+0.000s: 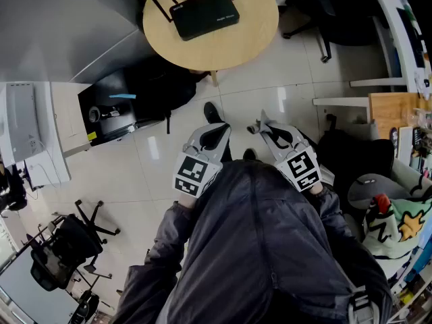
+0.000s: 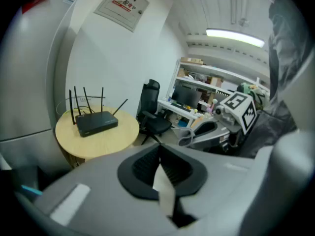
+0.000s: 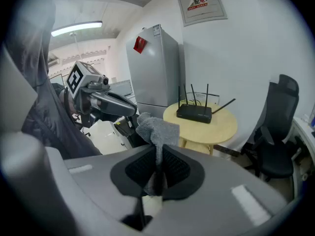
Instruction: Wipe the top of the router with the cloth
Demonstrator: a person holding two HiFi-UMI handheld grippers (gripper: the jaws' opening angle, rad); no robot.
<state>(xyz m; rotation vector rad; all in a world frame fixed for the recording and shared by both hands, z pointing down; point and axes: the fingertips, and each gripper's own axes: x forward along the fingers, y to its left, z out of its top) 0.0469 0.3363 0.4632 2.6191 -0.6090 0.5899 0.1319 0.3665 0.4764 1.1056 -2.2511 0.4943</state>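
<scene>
The black router [image 1: 204, 15] with several antennas sits on a round wooden table [image 1: 236, 46] at the top of the head view, far ahead of both grippers. I hold both grippers close to my body above the tiled floor. My right gripper [image 1: 264, 125] is shut on a grey cloth [image 3: 157, 129], which bunches up above its jaws; the router [image 3: 194, 113] shows beyond it on the table [image 3: 211, 130]. My left gripper [image 1: 217, 131] has its pads together with nothing between them, and the router [image 2: 96, 123] lies well ahead of it to the left.
A grey fridge [image 3: 157, 73] stands left of the table. Black office chairs [image 3: 280, 127] [image 1: 67, 245] stand right of the table and at lower left. A black low cabinet [image 1: 128, 103] and a white machine [image 1: 27, 133] are on the left, cluttered shelves [image 1: 405, 127] on the right.
</scene>
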